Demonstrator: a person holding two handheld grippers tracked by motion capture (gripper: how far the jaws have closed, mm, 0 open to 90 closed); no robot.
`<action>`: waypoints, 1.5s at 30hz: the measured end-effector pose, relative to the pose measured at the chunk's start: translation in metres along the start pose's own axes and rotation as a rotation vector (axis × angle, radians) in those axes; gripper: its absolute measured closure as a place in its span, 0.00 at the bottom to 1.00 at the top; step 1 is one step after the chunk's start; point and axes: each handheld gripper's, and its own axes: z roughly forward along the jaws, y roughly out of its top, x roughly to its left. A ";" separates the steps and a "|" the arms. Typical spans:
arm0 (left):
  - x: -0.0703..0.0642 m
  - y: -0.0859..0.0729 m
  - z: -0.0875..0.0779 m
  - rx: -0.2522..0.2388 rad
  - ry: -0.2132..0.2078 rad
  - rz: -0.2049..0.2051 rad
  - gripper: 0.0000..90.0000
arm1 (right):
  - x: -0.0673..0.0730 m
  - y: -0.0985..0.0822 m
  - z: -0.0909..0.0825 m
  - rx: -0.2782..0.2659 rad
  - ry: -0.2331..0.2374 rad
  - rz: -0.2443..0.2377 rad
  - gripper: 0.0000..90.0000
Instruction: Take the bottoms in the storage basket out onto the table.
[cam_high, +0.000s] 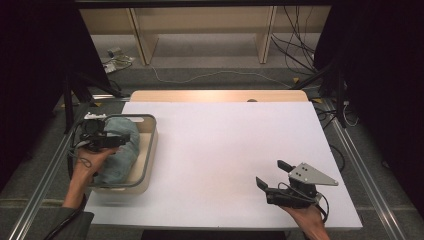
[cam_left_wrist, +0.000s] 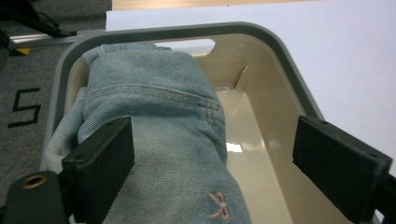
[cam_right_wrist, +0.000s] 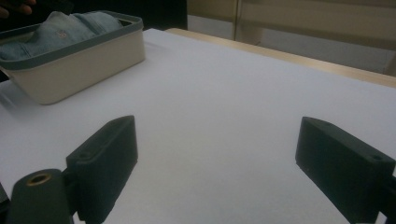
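Observation:
A rolled bundle of light blue denim (cam_high: 120, 150) (cam_left_wrist: 163, 140) (cam_right_wrist: 60, 28) lies in a cream bin with a grey rim (cam_high: 150, 145) (cam_left_wrist: 280, 51) (cam_right_wrist: 93, 51) at the table's left edge. My left gripper (cam_high: 112, 141) (cam_left_wrist: 212, 163) hovers over the bin with its jaws wide apart; the denim lies under and between them, and the pads do not press on it. Near the front right of the white table, my right gripper (cam_high: 272, 174) (cam_right_wrist: 215, 163) rests open, nothing between its jaws.
White table surface (cam_high: 225, 150) stretches between bin and right gripper, with a wooden strip (cam_high: 220, 96) at its far edge. Metal rails (cam_high: 365, 175) run along both sides. Cables and shelf legs stand on the floor beyond.

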 end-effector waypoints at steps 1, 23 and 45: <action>0.001 0.000 0.000 0.009 0.006 -0.001 0.13 | 0.000 0.000 0.000 0.004 0.000 -0.002 0.15; 0.010 -0.014 0.043 0.282 0.043 -0.038 0.08 | 0.001 -0.001 0.001 0.011 0.000 -0.013 0.16; 0.009 -0.020 0.067 0.429 0.094 0.077 0.18 | 0.002 -0.002 0.002 0.031 -0.007 -0.024 0.17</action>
